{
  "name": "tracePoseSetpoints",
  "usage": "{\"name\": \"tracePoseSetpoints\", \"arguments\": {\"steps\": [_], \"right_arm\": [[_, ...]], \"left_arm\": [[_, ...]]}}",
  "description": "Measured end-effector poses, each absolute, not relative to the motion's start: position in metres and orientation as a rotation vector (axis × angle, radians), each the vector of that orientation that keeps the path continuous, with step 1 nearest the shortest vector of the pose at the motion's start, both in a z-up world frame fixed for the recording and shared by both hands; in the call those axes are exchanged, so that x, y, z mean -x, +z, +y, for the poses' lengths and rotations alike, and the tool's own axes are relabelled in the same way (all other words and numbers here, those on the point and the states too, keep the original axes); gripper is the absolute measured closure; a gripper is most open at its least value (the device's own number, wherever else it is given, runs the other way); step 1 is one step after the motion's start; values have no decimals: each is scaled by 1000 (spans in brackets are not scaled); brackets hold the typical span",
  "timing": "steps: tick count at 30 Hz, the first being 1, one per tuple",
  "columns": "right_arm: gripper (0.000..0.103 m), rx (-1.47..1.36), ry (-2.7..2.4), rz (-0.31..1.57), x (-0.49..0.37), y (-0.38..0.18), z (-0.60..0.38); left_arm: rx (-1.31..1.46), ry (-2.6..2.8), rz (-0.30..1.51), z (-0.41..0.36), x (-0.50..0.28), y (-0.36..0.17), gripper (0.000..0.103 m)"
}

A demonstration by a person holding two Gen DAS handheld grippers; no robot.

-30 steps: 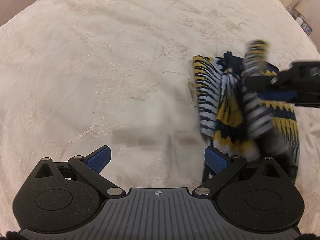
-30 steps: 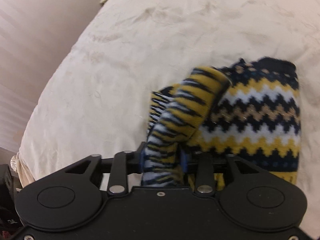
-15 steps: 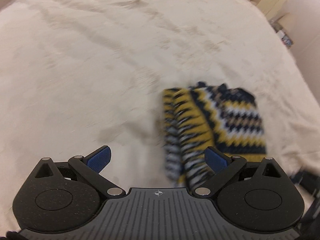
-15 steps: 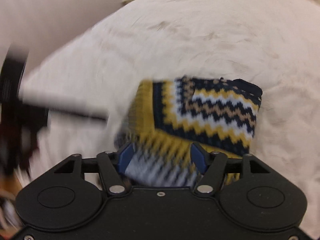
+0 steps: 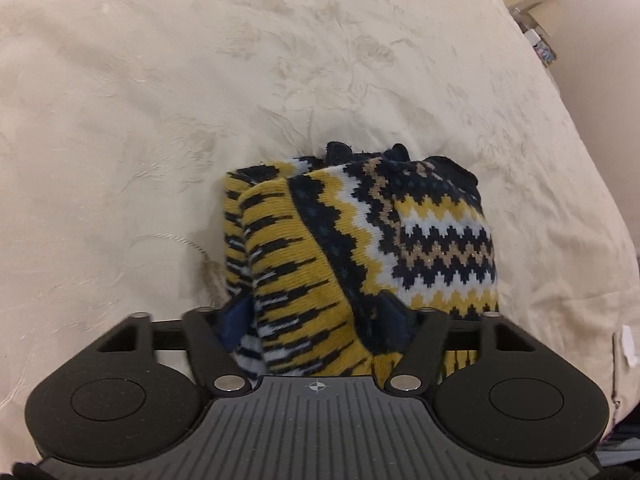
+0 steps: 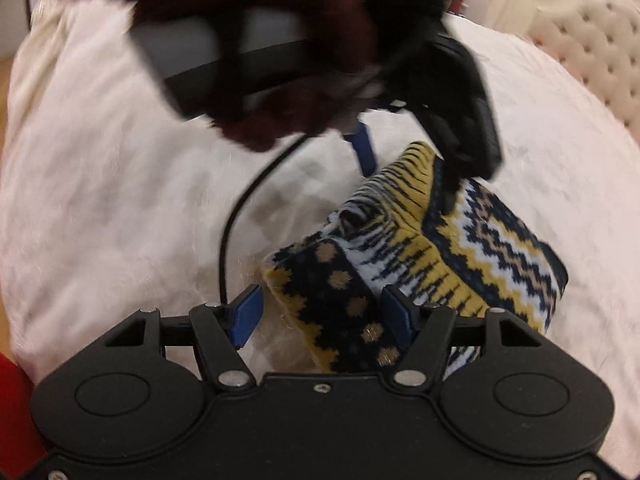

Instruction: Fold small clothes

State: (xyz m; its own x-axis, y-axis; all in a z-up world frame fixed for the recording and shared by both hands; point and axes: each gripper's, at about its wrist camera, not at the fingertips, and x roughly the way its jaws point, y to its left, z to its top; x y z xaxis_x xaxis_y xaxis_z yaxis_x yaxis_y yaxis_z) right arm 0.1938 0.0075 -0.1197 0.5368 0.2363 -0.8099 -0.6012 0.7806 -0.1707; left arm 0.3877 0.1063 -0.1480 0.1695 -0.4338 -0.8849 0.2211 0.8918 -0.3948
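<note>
A small knitted sweater (image 5: 420, 232) in yellow, navy and white zigzags lies folded on a cream bedcover (image 5: 160, 120). My left gripper (image 5: 314, 320) points down at its near edge, and its jaws are closing with the striped sleeve bunched between the blue pads, which press on it. In the right wrist view the sweater (image 6: 480, 248) lies right of centre, with the left gripper (image 6: 404, 168) on its far edge. My right gripper (image 6: 322, 316) straddles a navy corner with gold dots. Its jaws are closing too, but the left pad stands clear of the cloth.
A hand in a dark red sleeve (image 6: 280, 40) holds the left gripper, and a black cable (image 6: 232, 232) hangs from it. A tufted cream headboard (image 6: 592, 40) stands at the far right. Boxes (image 5: 536, 12) sit beyond the bed's edge.
The right gripper let go of the striped sleeve, rolled and moved to the sweater's dotted corner. The left gripper travelled over to the sweater and closed from wide open onto the sleeve.
</note>
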Motion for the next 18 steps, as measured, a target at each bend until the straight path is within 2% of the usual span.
{"name": "tracePoseSetpoints", "arguments": {"steps": [1, 2, 3, 4, 5, 7, 11, 13, 15, 18], "right_arm": [[41, 475, 515, 871, -195, -122, 9], [49, 475, 508, 873, -197, -123, 10], [55, 462, 499, 879, -199, -125, 11], [68, 441, 487, 888, -203, -125, 10], [80, 415, 478, 896, -206, -124, 6], [88, 310, 454, 900, -212, -116, -4], [88, 156, 448, 858, -221, -93, -18], [88, 135, 469, 861, -225, -90, -12], [83, 139, 498, 917, -233, -105, -2], [70, 160, 517, 1028, -243, -135, 9]], "left_arm": [[184, -475, 1316, 105, -389, -149, 59], [180, -486, 1308, 104, -389, -150, 65], [177, -502, 1292, 103, -390, -149, 81], [166, -505, 1269, 103, -390, -147, 89], [150, -511, 1244, 102, -388, -142, 90], [118, -544, 1190, 101, -385, -128, 91], [70, -588, 1088, 104, -379, -99, 91], [61, -565, 1116, 107, -383, -106, 91], [53, -523, 1188, 109, -388, -126, 89], [14, -501, 1242, 109, -388, -150, 78]]}}
